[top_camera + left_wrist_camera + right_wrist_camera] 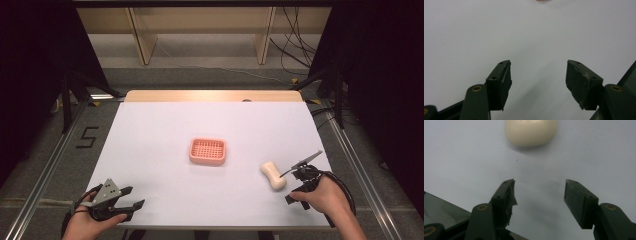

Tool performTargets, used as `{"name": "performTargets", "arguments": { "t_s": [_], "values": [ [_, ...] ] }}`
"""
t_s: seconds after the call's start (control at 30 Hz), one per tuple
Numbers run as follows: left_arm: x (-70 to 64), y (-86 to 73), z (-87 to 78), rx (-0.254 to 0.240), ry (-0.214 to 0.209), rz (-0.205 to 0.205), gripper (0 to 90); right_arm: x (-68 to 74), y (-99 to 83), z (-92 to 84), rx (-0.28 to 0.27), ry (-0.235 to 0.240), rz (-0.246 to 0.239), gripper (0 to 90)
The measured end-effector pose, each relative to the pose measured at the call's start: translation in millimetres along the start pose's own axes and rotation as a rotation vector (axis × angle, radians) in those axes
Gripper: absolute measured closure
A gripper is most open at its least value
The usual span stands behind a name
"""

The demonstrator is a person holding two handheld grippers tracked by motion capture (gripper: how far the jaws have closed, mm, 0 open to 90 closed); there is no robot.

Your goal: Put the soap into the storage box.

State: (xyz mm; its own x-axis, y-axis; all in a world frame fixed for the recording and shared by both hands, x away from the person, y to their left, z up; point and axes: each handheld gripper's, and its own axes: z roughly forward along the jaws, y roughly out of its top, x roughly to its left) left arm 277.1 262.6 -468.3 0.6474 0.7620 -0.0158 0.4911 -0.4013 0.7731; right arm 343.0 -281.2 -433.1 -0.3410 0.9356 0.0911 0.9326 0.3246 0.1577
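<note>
The high view gives the full layout. The cream soap bar lies on the white table toward the near right, just beside the right gripper. The pink slotted tray sits near the table's centre, well apart from the soap. The left gripper rests at the near left corner, far from both.

The right gripper view adds jaw detail: both jaws stand spread, with nothing between them, and one rounded end of the soap bar lies ahead of the gap (not touching either jaw).

The left gripper view shows its jaws likewise spread over bare white surface.

Around the table: grey carpet floor, black curtains, wooden frame legs, loose cables.
</note>
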Motion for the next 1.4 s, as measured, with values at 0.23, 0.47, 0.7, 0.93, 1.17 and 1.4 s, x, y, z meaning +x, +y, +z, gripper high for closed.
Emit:
{"name": "performTargets", "arguments": {
  "t_s": [0.23, 0.47, 0.7, 0.93, 1.17, 1.4],
  "values": [
    [1.3, 0.5, -0.1, 0.002, 0.004, 0.031, 36.5, 7.8, 14.3, -6.4, -0.018, -0.011, -0.019, 43.1],
    [1.4, 0.4, -1.0, 0.005, -0.001, 0.035, 36.6, 12.8, 26.0, -10.4, -0.004, -0.026, -0.018, 43.3],
    [0.8, 0.3, -0.4, 0.009, -0.003, 0.036, 36.5, 16.5, 39.4, -12.1, -0.016, -0.009, -0.022, 44.5],
    [-1.7, 0.0, 1.2, -0.003, -0.009, 0.004, 36.5, 21.9, 51.5, -14.7, 0.000, 0.029, -0.012, 44.6],
    [0.6, 0.7, 0.1, 0.005, -0.007, 0.035, 36.5, 24.0, 65.5, -11.5, 0.008, -0.022, -0.053, 44.2],
    [-1.6, 0.1, 1.1, -0.003, -0.011, 0.005, 36.5, 23.0, 75.1, -4.5, 0.009, -0.023, -0.064, 44.2]
  ]
}}
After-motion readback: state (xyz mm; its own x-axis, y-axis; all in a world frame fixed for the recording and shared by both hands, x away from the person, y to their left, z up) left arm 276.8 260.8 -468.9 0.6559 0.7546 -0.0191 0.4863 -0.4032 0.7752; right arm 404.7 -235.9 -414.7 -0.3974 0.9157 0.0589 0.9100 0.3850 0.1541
